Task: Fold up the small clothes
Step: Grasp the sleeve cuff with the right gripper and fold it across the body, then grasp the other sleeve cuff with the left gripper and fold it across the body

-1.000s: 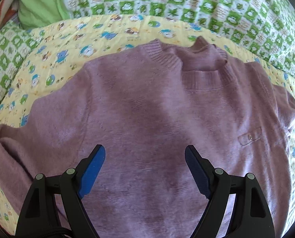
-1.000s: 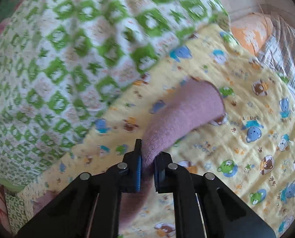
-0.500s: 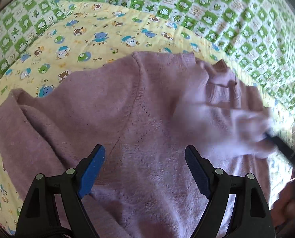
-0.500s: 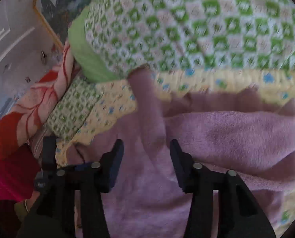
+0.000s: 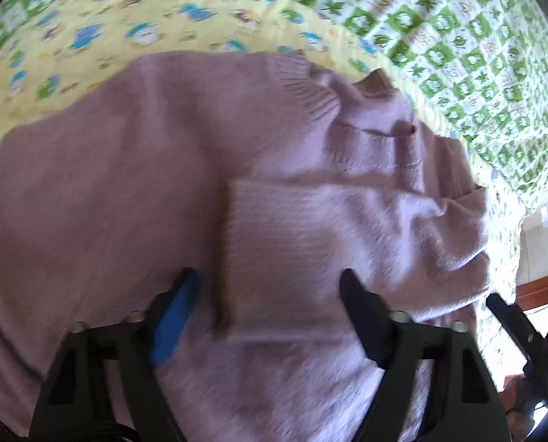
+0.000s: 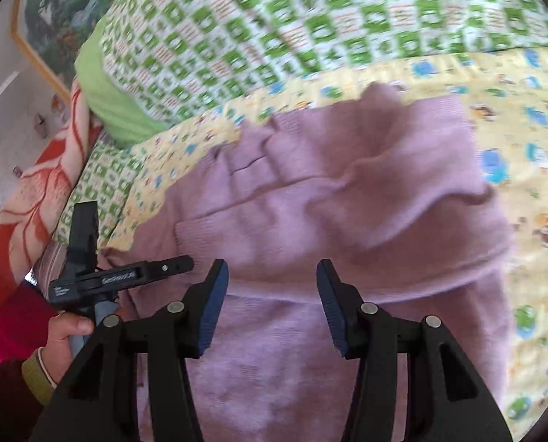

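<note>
Purple sweater (image 5: 134,191) spread out on the yellow cartoon quilt (image 5: 89,25), one sleeve (image 5: 347,235) folded across. Left claw (image 5: 268,305) just been closing, right claw (image 6: 272,294) just opened, both gaping, gripping nothing.

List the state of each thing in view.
Purple sweater: flat on the yellow blanket, one sleeve folded across its chest.
Left gripper: jaws just closing, apart over the sleeve's cuff.
Right gripper: open, holding nothing.
</note>
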